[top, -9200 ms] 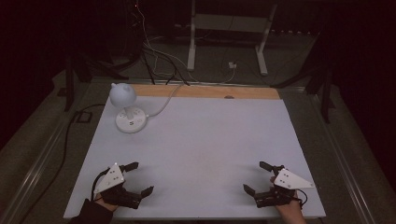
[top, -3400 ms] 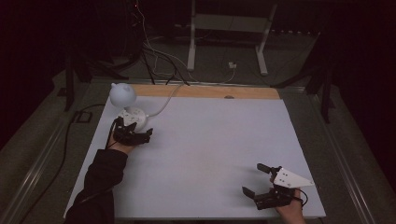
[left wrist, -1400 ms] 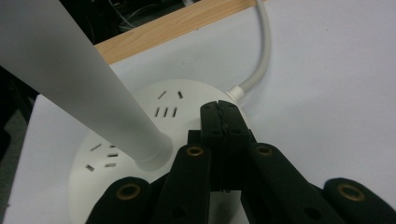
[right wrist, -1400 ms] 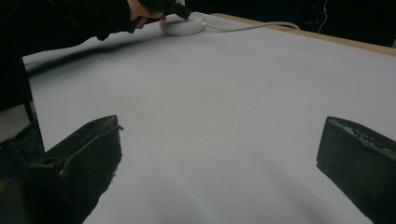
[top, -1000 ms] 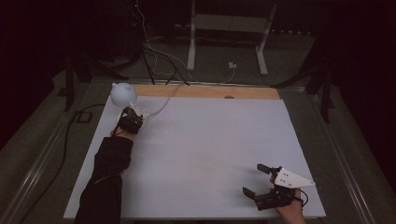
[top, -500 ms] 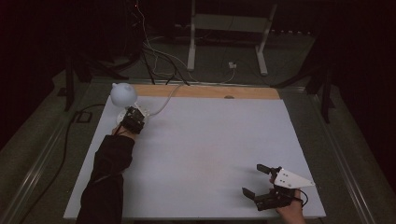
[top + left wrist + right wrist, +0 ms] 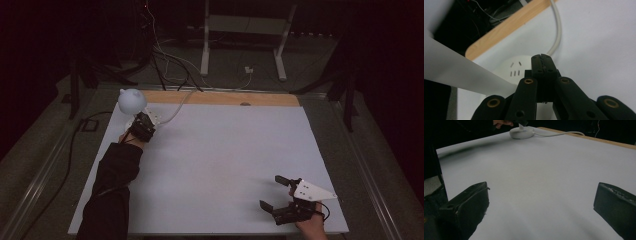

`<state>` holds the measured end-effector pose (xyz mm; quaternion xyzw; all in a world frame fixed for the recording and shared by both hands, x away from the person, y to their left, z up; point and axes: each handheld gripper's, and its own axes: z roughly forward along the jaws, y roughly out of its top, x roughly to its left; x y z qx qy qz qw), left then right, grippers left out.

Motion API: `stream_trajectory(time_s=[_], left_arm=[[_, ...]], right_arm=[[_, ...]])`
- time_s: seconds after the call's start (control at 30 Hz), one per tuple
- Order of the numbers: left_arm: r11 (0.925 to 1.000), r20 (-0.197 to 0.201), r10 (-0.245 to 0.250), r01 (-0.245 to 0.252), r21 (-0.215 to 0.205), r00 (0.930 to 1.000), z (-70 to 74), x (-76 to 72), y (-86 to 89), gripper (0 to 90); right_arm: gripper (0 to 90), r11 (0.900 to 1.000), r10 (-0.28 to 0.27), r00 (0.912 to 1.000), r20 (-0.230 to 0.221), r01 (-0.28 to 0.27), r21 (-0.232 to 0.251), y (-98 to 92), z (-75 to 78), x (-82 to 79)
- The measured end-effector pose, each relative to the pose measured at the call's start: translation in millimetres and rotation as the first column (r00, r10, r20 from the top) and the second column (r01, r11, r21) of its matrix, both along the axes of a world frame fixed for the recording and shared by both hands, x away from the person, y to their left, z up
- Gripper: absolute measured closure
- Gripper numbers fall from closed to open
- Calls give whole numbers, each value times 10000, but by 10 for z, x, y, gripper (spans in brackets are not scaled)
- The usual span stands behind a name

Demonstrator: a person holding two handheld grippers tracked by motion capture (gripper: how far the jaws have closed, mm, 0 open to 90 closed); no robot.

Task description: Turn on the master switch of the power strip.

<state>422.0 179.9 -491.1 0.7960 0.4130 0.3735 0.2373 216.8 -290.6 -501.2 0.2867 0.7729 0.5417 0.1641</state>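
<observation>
At far left of the table (image 7: 225, 150), the left gripper (image 7: 143, 125) sits over the lamp base (image 7: 517, 67), jaws pressed together with nothing between them; whether the tips touch the base cannot be told. Lamp head (image 7: 132, 100) partly hides the base from above. Near right, the right gripper (image 7: 280, 192) rests spread wide, empty.

white-topped table (image 7: 215, 165), wooden far edge, white lamp base (image 7: 522, 132) far-left
</observation>
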Motion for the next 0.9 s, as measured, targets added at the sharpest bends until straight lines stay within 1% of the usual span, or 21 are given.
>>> stream_trajectory(time_s=[0.07, 0.1, 0.2, 0.33, 0.43, 0.53, 0.57, 0.63, 0.73, 0.77, 0.83, 0.87, 0.9], left_arm=[[9996, 29, -65, 66, -264, 10000, 49, -33, 6, 900], [9995, 15, -64, 65, -307, 10000, 64, -50, 9, 900], [9992, -226, 4, -13, -401, 9997, 92, -103, 22, 900], [9960, -414, 185, -221, -871, 9990, 131, -155, 77, 900], [9891, -500, 229, -299, -1444, 9985, 182, -202, 117, 900], [9780, -607, 196, -318, -2060, 9980, 222, -257, 157, 900], [9751, -674, 99, -246, -2203, 9977, 227, -276, 166, 900], [9720, -695, -125, -42, -2348, 9975, 233, -318, 181, 900], [9676, -784, -313, 106, -2523, 9964, 258, -369, 202, 900], [9654, -773, -344, 131, -2605, 9964, 267, -383, 203, 847], [9609, -816, -448, 206, -2761, 9957, 295, -410, 212, 846], [9597, -807, -452, 209, -2802, 9957, 309, -421, 213, 812], [9556, -841, -480, 212, -2939, 9953, 328, -432, 221, 802]], right_arm=[[0, 10000, 6, 10000, 28, -6, 0, 0, 4, -3], [0, 10000, -7, 10000, 22, 7, -1, 1, 8, -8], [0, 10000, -6, 10000, 13, 6, 17, 1, 9, -8], [0, 10000, 6, 10000, 41, -6, -7, 7, 10, -11], [0, 10000, -6, 10000, 67, 6, -37, 5, 14, -13], [0, 10000, -3, 10000, 75, 3, -19, 0, 16, -13], [0, 10000, -3, 10000, 72, 3, -4, -2, 16, -12], [0, 10000, 32, 10000, 34, -32, 33, -1, 14, -10], [0, 10000, 58, 10000, 44, -58, -15, 10, 13, -15], [0, 10000, 67, 10000, 48, -67, -32, 14, 15, -17], [0, 10000, 66, 10000, 51, -66, -33, 14, 17, -18], [0, 10000, 55, 10000, 41, -55, -10, 14, 19, -18], [0, 10000, 46, 10000, 53, -46, -14, 13, 18, -17]])
